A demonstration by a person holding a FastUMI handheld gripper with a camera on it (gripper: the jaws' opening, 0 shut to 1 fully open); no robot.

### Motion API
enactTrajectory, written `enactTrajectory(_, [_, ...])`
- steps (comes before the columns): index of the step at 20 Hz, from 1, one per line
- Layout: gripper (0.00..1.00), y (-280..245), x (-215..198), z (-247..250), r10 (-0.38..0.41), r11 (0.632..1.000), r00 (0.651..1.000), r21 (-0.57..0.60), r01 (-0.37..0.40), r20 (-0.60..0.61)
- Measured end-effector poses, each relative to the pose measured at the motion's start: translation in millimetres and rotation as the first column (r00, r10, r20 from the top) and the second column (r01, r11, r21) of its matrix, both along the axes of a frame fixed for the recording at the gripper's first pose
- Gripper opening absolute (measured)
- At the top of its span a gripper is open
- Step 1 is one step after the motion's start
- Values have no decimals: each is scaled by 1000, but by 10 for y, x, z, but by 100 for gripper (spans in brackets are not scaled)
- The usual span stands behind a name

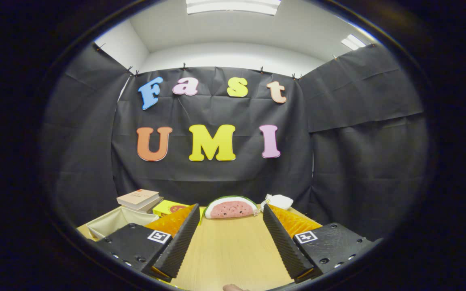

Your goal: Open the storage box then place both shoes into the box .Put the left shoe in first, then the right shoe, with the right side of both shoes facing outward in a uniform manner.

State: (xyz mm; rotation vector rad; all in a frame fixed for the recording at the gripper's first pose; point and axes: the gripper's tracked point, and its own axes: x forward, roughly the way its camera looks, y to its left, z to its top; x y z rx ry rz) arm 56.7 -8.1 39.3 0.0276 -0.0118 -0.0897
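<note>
My gripper (230, 213) is open, its two fingers spread wide above a light wooden table (229, 250), with bare tabletop between them. I see neither a storage box with a lid nor shoes from this angle. Beyond the fingertips, at the far edge of the table, lies a watermelon-slice plush (231, 207).
Left of the left finger stands an open beige fabric bin (113, 222). Behind it lies a stack of books (138, 199), with a small yellow box (170, 207) beside them. A white crumpled item (278, 201) sits past the right fingertip. Black cloth walls close the booth on three sides.
</note>
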Motion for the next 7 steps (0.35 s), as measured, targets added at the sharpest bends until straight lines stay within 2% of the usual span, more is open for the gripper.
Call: enactTrajectory(7, [95,30,-24,-74,8,1000,1000,-7,-8,-8])
